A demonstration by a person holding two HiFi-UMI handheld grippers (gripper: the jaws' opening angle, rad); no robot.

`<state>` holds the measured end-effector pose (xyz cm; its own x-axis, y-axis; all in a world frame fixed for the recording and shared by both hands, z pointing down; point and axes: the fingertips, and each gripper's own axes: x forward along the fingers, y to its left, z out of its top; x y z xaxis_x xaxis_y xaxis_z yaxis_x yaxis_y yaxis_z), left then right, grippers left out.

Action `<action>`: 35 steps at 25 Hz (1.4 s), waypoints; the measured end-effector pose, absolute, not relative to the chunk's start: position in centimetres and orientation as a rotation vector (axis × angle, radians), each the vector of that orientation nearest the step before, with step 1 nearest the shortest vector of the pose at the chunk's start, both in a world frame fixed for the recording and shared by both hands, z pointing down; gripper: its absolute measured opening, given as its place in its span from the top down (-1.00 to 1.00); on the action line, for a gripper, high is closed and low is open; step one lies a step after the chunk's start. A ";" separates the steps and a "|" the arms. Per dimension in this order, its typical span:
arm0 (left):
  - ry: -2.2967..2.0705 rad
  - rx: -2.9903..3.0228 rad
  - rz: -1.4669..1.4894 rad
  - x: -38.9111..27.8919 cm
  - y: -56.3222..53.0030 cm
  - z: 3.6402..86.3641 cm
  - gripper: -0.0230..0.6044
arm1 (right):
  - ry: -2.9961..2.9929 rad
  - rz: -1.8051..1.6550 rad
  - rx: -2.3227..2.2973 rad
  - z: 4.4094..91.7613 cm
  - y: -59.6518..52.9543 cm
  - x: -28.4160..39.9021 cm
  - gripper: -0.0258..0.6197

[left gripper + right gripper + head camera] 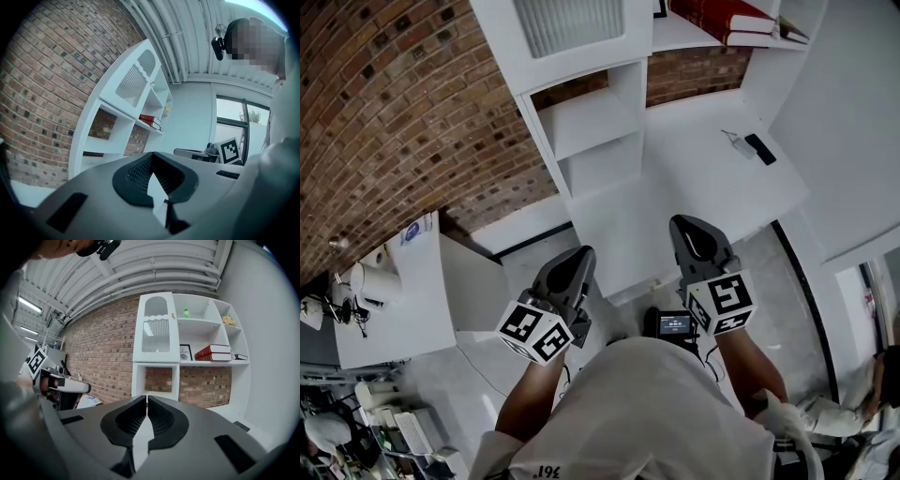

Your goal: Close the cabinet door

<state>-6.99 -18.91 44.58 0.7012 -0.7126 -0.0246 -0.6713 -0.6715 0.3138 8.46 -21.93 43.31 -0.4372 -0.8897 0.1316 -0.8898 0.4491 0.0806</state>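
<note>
1. Head view: both forearms reach forward from the body, low and side by side. The left gripper point(581, 258) and right gripper point(684, 225) point ahead at a white shelf unit point(591, 122) standing against a brick wall point(384, 103). The cabinet door point(567, 28), with a ribbed pane, is well ahead of the left jaws, and neither gripper touches it. Ahead of the right jaws lies a white worktop point(694, 159) with a flat black device point(759, 148) on it. Red books point(727, 19) lie on a shelf beyond.

2. Left gripper view: the left gripper point(152, 154) is tilted upward. Its jaws are together at the tips and nothing is between them. The cabinet door point(133, 82) is above the jaws and slightly to their left, well apart from them, on the upper part of the shelf unit point(108, 140). The red books point(150, 119) are straight beyond the tips. The brick wall point(42, 79) fills the left, and the right gripper's marker cube point(229, 150) shows to the right.

3. Right gripper view: the right gripper point(147, 398) is level and faces the shelf unit point(187, 394) squarely. Its jaws are closed to a thin slit and hold nothing. The cabinet door point(155, 333) is directly above and beyond the tips, far off, and appears flush with the front of the unit. To the right of the door are a picture frame point(185, 352) and the red books point(213, 351). The left gripper's marker cube point(35, 361) is at the far left.
</note>
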 end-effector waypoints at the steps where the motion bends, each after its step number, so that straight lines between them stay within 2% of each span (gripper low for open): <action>1: -1.093 2.624 -0.207 -6.9 -18.7 44.8 0.90 | -2.537 0.004 1.568 43.6 -21.7 8.4 0.82; 35: -0.986 2.596 -0.135 -5.5 -15.7 47.2 0.90 | -2.485 0.021 1.547 45.5 -20.0 7.7 0.84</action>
